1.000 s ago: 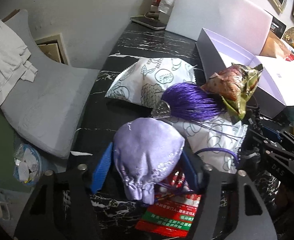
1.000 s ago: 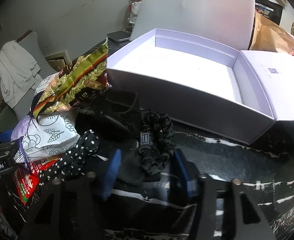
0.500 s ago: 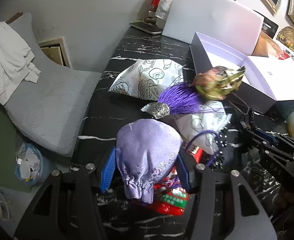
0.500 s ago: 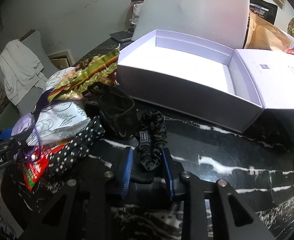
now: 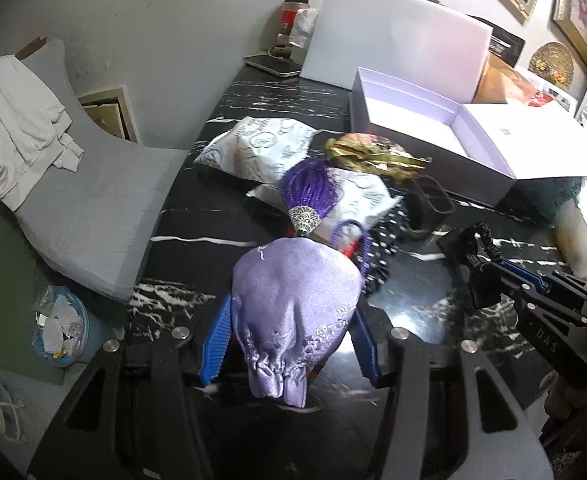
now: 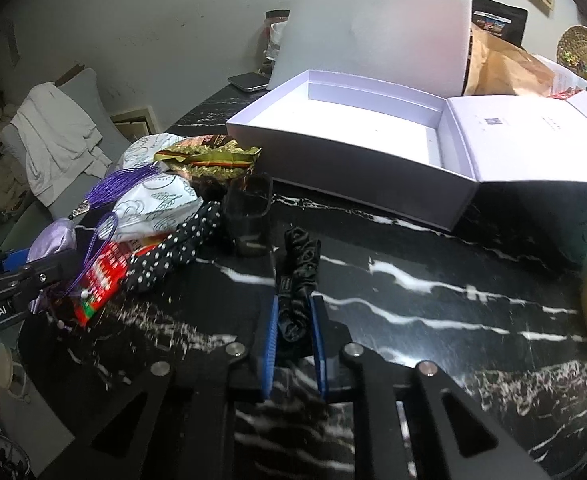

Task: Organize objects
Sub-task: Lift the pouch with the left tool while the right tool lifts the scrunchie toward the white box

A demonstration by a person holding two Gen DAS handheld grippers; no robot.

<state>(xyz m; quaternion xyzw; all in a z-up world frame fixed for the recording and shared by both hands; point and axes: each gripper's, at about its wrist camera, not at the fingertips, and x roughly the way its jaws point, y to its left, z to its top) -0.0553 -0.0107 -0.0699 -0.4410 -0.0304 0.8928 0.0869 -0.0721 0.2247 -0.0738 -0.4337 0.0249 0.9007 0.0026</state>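
gripping black scrunchie (image 6: 298, 280) lengthwise along right gripper (image 6: 293, 344), pointing forward toward box (image 6: 357, 152)

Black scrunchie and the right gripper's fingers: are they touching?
Touching. The right wrist view shows the black scrunchie pinched between both blue fingers of the right gripper, with no gap on either side.

The right tongs (image 5: 483, 254) carry "DAS" in pale letters on their black body. The left tongs (image 6: 17, 268) show "nRobot.AI", cut off by the frame's edge.
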